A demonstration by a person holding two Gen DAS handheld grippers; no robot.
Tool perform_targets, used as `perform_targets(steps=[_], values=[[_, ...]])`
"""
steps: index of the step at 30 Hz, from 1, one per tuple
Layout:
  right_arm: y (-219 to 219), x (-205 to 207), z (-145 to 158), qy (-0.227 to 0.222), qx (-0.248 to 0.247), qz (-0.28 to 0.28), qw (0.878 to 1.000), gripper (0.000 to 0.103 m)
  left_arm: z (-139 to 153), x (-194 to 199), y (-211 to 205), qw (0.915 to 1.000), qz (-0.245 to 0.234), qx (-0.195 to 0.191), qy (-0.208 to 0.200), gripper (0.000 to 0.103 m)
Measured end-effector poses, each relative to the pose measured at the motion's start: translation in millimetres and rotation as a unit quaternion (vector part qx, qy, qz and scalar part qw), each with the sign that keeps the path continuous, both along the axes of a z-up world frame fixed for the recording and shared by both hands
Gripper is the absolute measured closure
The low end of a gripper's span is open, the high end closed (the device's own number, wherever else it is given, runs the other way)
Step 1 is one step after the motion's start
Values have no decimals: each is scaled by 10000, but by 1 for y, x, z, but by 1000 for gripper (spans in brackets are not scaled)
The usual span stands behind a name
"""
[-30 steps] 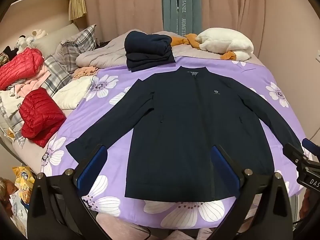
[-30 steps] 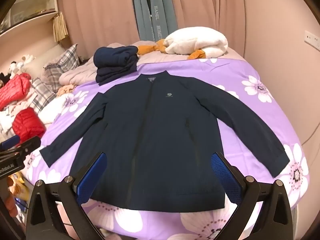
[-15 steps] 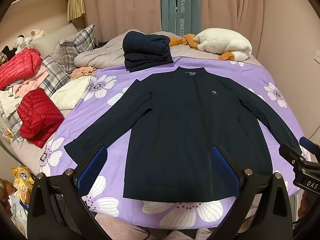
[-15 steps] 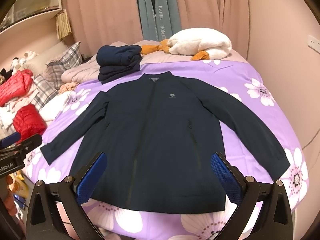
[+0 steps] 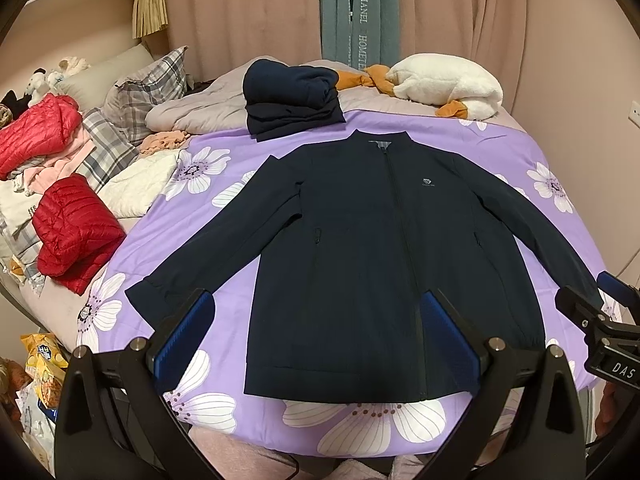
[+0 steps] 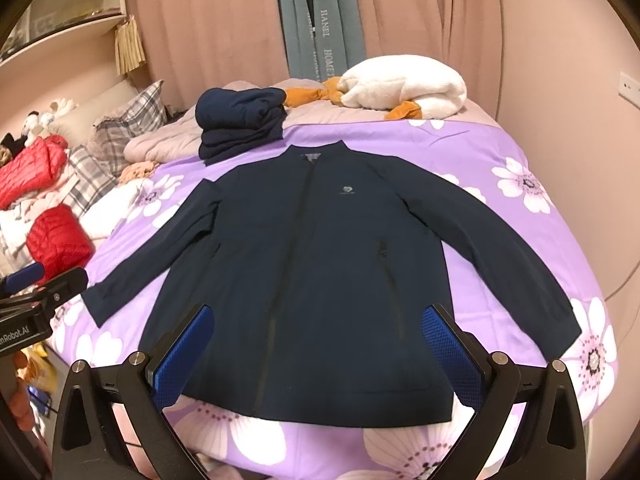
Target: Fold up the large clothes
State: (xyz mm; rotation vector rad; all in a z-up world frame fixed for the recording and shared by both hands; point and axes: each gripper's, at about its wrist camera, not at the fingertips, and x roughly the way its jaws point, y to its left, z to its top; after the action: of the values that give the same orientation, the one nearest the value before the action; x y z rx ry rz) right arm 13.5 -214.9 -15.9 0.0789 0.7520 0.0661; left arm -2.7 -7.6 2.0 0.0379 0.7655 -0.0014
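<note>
Navy zip-front jacket (image 5: 384, 256), with a small grey chest logo and a stand-up collar, is lying flat and face up on the purple bedspread (image 5: 224, 216) printed with large white flowers, its zipper closed, collar pointing toward the curtains and hem lying near the close edge of the bed. Both sleeves are spreading outward and downward, each cuff resting on the spread near a side edge. The left gripper (image 5: 316, 338) is hovering above the hem with its blue-padded fingers (image 5: 182, 338) spread wide and nothing between them; the right gripper (image 6: 318, 352) is likewise hanging over the hem, released, with its pads (image 6: 454, 350) well apart. Neither is touching the fabric. Each gripper is showing at the edge of the other's view, the right one (image 5: 608, 332) sitting close to the cuff on that side. Just beyond the collar, a folded stack of dark navy garments (image 5: 292, 98) is sitting at the border of the spread. Farther back, a fluffy white blanket (image 5: 448, 86) is lying bunched beside some orange cloth (image 5: 360, 78). Along the left side, two red quilted puffer jackets (image 5: 74, 232) are lying among plaid pillows (image 5: 148, 88) and pale clothes. Pink curtains (image 5: 240, 12) and a teal hanging towel (image 5: 360, 12) are closing off the back wall.
</note>
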Motion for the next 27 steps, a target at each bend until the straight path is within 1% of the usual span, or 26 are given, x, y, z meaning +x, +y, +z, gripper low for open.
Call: perform_targets(steps=[19, 27], values=[[3, 2, -1, 17, -12, 28, 10000, 0, -3, 2, 3, 9999, -77, -61, 45, 0], [6, 3, -4, 89, 8, 78, 9999, 0, -4, 2, 1, 9999, -78, -93, 51, 0]])
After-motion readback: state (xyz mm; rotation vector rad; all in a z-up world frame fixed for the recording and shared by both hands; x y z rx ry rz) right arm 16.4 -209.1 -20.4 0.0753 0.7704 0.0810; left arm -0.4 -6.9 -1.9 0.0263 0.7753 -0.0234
